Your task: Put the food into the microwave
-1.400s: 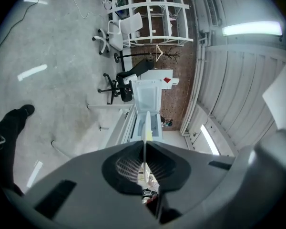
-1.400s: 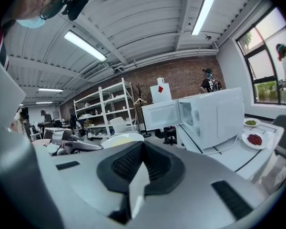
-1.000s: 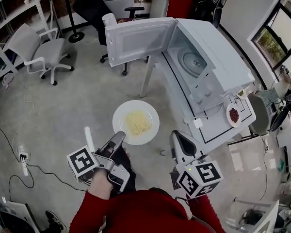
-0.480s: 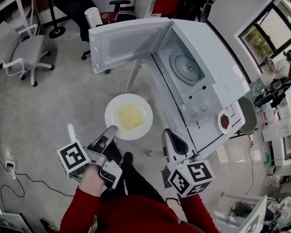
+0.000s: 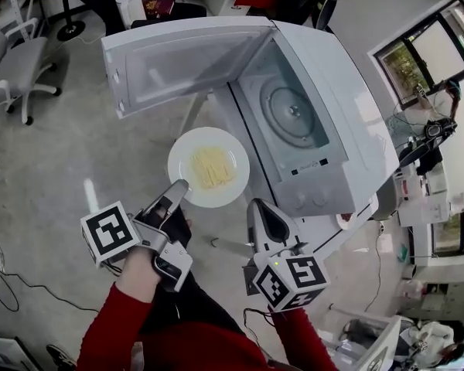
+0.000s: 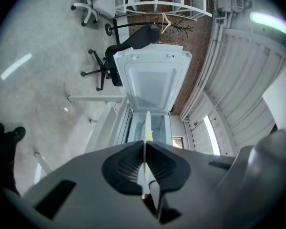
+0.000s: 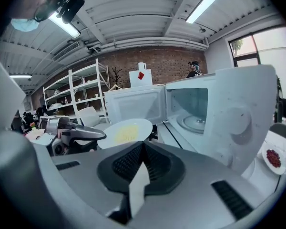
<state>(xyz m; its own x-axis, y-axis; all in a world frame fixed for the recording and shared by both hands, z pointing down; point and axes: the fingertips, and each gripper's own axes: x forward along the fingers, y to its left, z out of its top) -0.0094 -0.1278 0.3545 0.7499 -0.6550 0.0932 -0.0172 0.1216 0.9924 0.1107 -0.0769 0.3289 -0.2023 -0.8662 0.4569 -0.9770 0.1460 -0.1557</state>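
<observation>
the plate (image 5: 209,167) is pinched at its rim by the level left hand-held gripper (image 5: 178,192) beside the microwave (image 5: 294,114); the right hand-held gripper (image 5: 257,207) is closed, empty.

I find the microwave (image 5: 325,107) ahead and to the right. Its door (image 5: 185,60) is swung out to the left, and the turntable (image 5: 288,114) lies inside the chamber. The plate (image 5: 184,154) sits before the opening, below the door, with the food (image 5: 211,167) on its middle. The left gripper (image 5: 179,188) is clamped on the plate's near rim. The right gripper (image 5: 257,207) is just right of it, clear of the plate. A chair (image 5: 19,60) stands far left.
</observation>
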